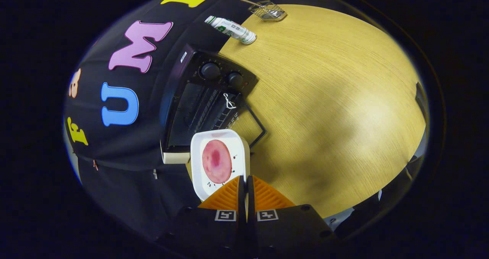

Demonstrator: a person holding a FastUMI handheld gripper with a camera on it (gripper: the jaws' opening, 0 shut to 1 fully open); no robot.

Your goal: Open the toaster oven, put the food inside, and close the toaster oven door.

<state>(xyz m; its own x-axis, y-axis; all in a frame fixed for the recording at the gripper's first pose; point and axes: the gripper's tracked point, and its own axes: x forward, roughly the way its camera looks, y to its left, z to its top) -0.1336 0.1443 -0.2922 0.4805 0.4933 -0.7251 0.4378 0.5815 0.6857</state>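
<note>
Tabletop [324,98]; plate [198,175] between tongs [245,182]

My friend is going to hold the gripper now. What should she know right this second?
Gripper: fingers closed on the rim of the white plate, holding it up. A round pink slice of food lies on the plate.
Toaster oven: just beyond the plate on the wooden table, door already dropped open.
Also on the table, far side: a white bottle lying down and a small wire basket.
Done: door opened, plate picked up.
Left: slide the plate into the oven, let go, pull back, then close the door.
</note>
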